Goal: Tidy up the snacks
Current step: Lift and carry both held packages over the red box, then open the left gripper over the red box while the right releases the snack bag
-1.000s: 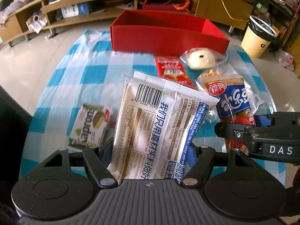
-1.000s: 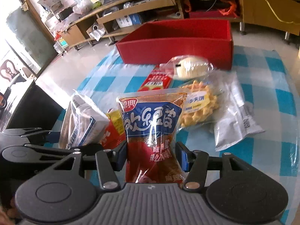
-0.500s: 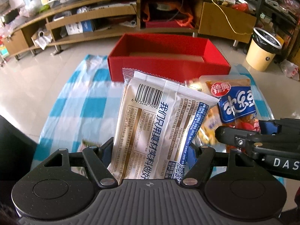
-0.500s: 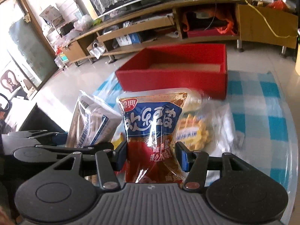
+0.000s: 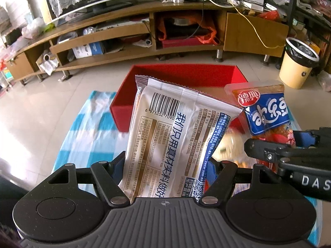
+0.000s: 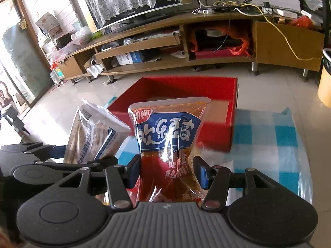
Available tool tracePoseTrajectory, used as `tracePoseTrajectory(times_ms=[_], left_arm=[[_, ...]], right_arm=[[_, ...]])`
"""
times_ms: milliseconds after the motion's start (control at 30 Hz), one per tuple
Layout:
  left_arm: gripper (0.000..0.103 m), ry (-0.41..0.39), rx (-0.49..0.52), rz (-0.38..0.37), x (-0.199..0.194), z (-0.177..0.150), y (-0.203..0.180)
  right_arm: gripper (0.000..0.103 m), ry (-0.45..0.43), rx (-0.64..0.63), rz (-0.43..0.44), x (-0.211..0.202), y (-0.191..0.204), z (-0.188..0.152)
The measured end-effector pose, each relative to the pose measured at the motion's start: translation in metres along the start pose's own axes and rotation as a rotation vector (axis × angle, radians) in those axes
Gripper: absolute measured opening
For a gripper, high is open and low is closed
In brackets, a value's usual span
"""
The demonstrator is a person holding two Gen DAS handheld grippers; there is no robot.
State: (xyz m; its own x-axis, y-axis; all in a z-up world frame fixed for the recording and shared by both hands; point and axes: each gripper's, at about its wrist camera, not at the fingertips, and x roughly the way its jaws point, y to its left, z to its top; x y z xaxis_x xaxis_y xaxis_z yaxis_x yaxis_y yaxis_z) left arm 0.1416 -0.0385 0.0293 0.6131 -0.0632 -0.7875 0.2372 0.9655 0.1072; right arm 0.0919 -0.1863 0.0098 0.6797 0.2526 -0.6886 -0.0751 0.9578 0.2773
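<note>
My left gripper (image 5: pixel 165 165) is shut on a white snack packet (image 5: pixel 175 136) with a barcode and blue lettering, held upright. My right gripper (image 6: pixel 168 170) is shut on an orange-and-blue snack pouch (image 6: pixel 167 136). Both packs hang above the blue-and-white checked cloth (image 6: pixel 269 144), just in front of an open red box (image 6: pixel 186 103) whose floor looks bare. In the left wrist view the pouch (image 5: pixel 266 115) and right gripper (image 5: pixel 275 144) appear at the right. In the right wrist view the white packet (image 6: pixel 93 136) shows at the left.
A round pale bun in clear wrap (image 5: pixel 229 142) lies blurred on the cloth behind the white packet. Beyond the box runs a long wooden TV cabinet (image 5: pixel 144 33). A yellow waste bin (image 5: pixel 298 66) stands on the floor at the right.
Both grippers have carried their packs up and forward toward the red box. The snacks on the cloth have slid out of view below, and the box's inside now shows.
</note>
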Motion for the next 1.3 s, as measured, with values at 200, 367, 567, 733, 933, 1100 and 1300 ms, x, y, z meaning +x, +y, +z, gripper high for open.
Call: tracePoseTrajectory(times_ms=[200,367,567,733,933,1100,1300], left_arm=[[0.078,-0.021,0.007,0.034,0.02,0.03,-0.004],[0.078,-0.032,0.016,0.064,0.04,0.052,-0.007],[0.078,-0.053,0.028,0.085,0.066,0.079,-0.011],[0.077,-0.059,0.027,0.082,0.095,0.097,-0.012],[0.076,-0.009,0.0,0.066,0.133,0.107,-0.005],[0.076,0.04,0.009,0.083,0.162,0.102,-0.004],[0.076,0.105,-0.011,0.089,0.18,0.086,0.005]], right_arm=[[0.052,-0.016,-0.005,-0.016,0.018,-0.009,0.027],[0.052,-0.024,-0.005,-0.035,0.038,-0.02,0.05],[0.051,-0.036,0.004,-0.047,0.063,-0.034,0.075],[0.051,-0.028,0.027,-0.04,0.091,-0.048,0.091],[0.051,-0.007,0.067,-0.006,0.127,-0.062,0.096],[0.051,0.046,0.07,-0.001,0.158,-0.068,0.088],[0.052,0.032,-0.024,-0.065,0.165,-0.056,0.083]])
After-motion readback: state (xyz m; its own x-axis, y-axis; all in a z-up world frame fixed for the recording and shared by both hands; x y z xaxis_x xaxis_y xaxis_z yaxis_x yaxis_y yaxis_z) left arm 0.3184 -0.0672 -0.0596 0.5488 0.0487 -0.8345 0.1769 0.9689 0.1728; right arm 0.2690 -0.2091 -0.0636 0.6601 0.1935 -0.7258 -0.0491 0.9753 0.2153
